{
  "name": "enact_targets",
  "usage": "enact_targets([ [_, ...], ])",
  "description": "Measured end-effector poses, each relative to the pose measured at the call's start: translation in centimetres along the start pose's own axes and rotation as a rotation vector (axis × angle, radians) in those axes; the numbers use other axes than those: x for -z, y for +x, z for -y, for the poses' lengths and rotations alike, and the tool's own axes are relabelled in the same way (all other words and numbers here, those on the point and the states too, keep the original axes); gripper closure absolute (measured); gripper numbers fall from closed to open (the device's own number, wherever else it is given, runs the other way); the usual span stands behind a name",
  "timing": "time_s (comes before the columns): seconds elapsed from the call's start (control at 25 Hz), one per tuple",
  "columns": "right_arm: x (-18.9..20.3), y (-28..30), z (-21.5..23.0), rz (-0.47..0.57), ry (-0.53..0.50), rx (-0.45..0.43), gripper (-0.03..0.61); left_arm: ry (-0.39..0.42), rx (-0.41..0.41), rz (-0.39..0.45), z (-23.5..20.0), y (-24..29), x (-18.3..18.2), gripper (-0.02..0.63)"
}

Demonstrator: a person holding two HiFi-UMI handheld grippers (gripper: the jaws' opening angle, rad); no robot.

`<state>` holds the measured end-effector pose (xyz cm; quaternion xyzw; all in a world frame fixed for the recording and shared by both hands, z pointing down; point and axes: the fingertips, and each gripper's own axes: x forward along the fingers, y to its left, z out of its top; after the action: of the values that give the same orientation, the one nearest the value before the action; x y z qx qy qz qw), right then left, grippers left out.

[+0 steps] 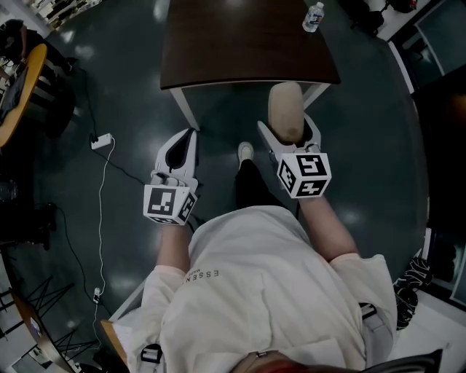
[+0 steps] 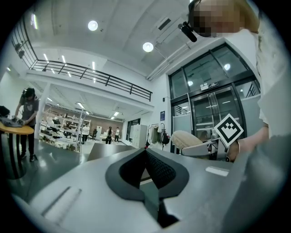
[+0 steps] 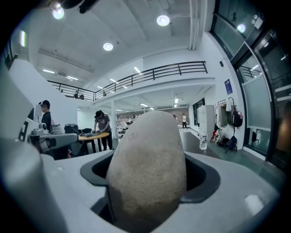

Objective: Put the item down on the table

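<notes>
A beige, egg-shaped item [image 1: 286, 111] stands up between the jaws of my right gripper [image 1: 288, 131], which is shut on it. It is held in the air just in front of the near edge of the dark brown table [image 1: 247, 51]. In the right gripper view the item [image 3: 148, 168] fills the middle and hides the jaw tips. My left gripper [image 1: 188, 138] hangs lower left of the table over the floor, its jaws shut together with nothing in them. In the left gripper view its black pads [image 2: 157, 166] meet at the tip, and the item [image 2: 187, 139] shows off to the right.
A small water bottle [image 1: 313, 16] stands on the table's far right part. A white cable and adapter [image 1: 102, 140] lie on the dark floor at left, near a round wooden table [image 1: 18, 87]. The person's shoe [image 1: 245, 151] is under the table edge. Several people stand far off.
</notes>
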<state>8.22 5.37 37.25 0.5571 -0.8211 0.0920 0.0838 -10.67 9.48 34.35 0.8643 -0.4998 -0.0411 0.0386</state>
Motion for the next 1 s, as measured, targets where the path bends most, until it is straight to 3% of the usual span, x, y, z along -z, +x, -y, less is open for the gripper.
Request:
enact_targets([
  [0.68, -0.9, 24.5, 11.8, -0.180, 0.030, -0.037, 0.178, -0.091, -0.079, -0.122, -12.9, 23.2, 3.3, 0.597],
  [1.0, 4.6, 34.7, 14.7, -0.401, 0.015, -0.140, 0.178, -0.117, -0.066, -0.218, -16.2, 32.1, 7.4, 0.597],
])
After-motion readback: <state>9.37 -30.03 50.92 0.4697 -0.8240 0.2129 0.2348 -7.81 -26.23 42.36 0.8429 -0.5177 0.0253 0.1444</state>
